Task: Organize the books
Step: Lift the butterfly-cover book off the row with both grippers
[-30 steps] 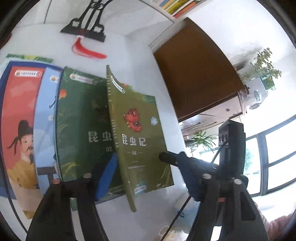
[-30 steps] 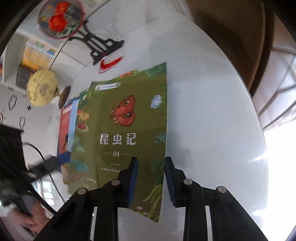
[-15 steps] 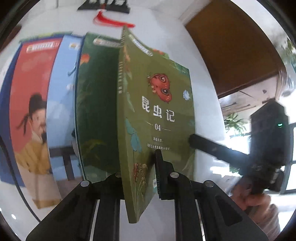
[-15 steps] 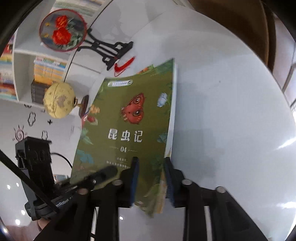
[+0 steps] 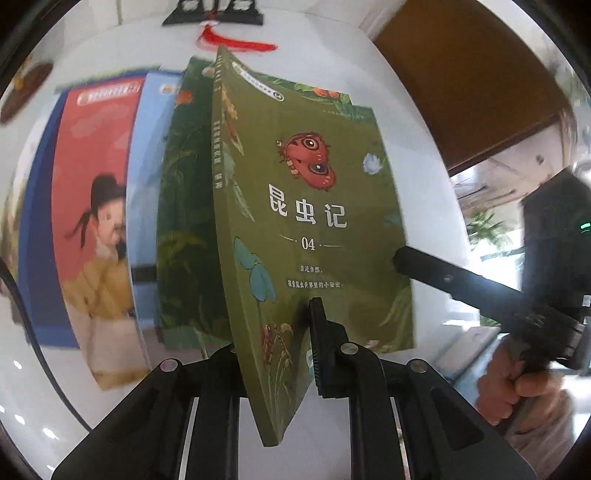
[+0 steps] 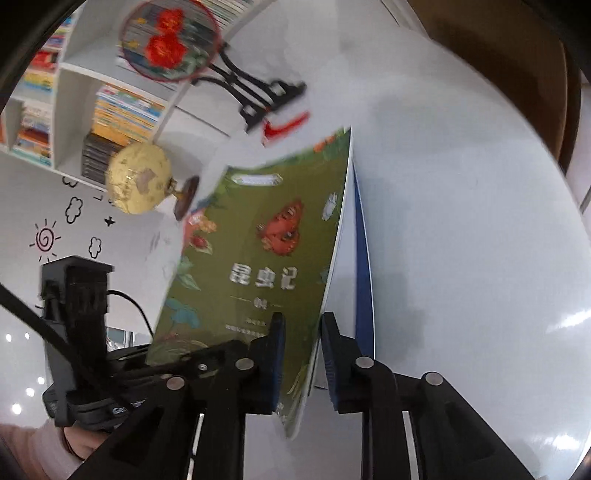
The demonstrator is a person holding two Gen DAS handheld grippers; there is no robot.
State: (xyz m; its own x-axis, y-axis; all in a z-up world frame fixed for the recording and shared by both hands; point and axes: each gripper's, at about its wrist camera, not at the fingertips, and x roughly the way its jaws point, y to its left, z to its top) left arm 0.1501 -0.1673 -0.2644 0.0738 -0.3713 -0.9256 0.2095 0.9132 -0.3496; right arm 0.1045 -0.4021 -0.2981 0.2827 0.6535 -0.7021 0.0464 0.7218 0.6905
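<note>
Between our left jaws the olive-green book [image 5: 314, 221] stands tilted on edge, a thin glossy paperback with a red moth on its cover and "04" under the title. The left gripper [image 5: 273, 354] is clamped tight on its near bottom edge by the spine, and the book's long axis runs away from the jaws toward the far side of the table [image 5: 417, 122]. Our right gripper [image 6: 301, 354] has the same book's near corner between its jaws; they are closing, a narrow gap still showing beside the ribbed right pad [image 6: 330, 354], and through the blur we cannot tell whether the pads press on the cover.

To the left of the left jaws, flat rectangular books lie fanned and overlapping on the smooth white table: a dark green book [image 5: 184, 221] just beside the held one, then a light blue book [image 5: 146, 166], then a red book [image 5: 92, 221] with a robed figure, over a dark blue cover [image 5: 35, 236].

Beyond the books a red tassel [image 5: 236, 42] lies at the foot of a black stand [image 5: 212, 14]. In the right wrist view that stand carries a round fan [image 6: 170, 40] with red flowers; a yellow globe [image 6: 138, 182] stands near, and a white bookshelf [image 6: 70, 107] holds rows of books.
</note>
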